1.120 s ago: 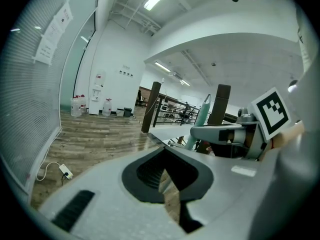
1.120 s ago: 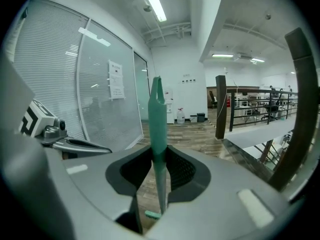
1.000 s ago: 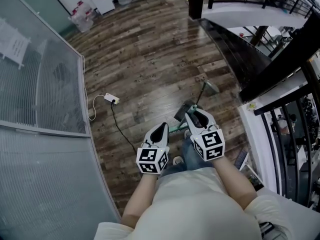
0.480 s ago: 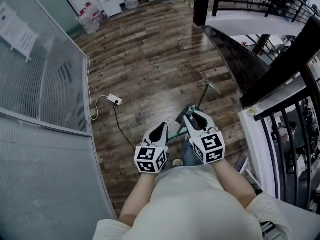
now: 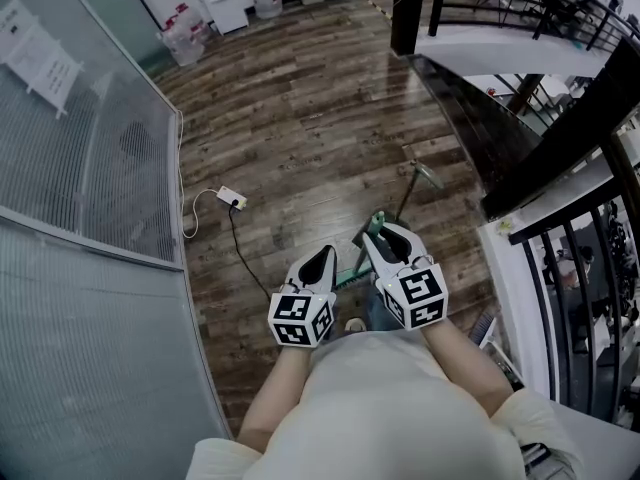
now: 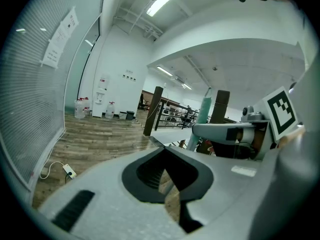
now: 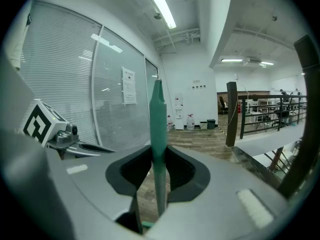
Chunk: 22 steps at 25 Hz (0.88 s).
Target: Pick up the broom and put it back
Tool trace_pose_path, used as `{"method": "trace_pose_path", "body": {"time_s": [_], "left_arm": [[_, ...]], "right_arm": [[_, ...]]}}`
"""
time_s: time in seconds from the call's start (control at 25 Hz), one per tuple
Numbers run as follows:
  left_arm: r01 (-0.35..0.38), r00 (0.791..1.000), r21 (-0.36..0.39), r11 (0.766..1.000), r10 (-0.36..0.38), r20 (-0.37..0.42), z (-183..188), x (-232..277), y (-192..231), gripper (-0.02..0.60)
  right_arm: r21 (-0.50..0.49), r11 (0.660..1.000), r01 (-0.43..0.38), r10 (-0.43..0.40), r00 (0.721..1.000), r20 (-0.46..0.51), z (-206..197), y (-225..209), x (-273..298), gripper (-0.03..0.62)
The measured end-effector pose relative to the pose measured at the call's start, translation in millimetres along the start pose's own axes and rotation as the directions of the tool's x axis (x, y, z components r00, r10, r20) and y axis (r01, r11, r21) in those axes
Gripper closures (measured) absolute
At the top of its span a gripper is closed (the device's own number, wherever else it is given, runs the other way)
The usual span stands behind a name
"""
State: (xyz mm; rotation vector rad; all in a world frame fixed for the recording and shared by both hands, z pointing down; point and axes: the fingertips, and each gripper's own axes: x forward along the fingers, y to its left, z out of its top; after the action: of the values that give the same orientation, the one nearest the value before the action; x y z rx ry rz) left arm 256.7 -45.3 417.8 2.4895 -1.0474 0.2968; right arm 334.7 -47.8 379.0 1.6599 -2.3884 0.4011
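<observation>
- a person's own downward view shows a wood floor (image 5: 300, 98) and a white two-jaw gripper in each hand. a frosted glass wall (image 5: 90, 218) runs along one side, and places below are given from it.
- the right gripper (image 7: 159, 156), the one farther from the glass wall, has its dark pads pressed on the green handle of the broom (image 7: 158, 119). the handle stands upright between the jaws and its tapered tip rises just above them.
- the grip sits high on the handle, probably so the broom hangs straight and its lower end clears the floor while carried. no view clearly shows the brush end.
- so the broom is in the person's grasp, well apart from the glass wall and just in front of their body.
- the left gripper (image 5: 322, 256) is between the glass wall and the right gripper. its jaws are drawn together to a thin slit with nothing in them. it seems to be kept alongside as a spare, ready to steady the handle.
- a white power strip (image 5: 231, 197) and its cable lie on the floor near the foot of the glass wall. a swinging broom end could catch the cable, so a path away from the glass wall looks safer.
- judged stage: the pick-up looks done and the putting back remains. where the broom belongs cannot be told.
</observation>
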Motion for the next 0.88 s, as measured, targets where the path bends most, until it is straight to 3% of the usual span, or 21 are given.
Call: {"method": "trace_pose_path", "body": {"time_s": [0.88], "left_arm": [[-0.026,0.999,-0.024,0.999,0.027,0.036,16,7,14,0.578]], "right_arm": [[-0.021,0.997,-0.068,0.068,0.998,-0.008,10,5,25,0.496]]}}
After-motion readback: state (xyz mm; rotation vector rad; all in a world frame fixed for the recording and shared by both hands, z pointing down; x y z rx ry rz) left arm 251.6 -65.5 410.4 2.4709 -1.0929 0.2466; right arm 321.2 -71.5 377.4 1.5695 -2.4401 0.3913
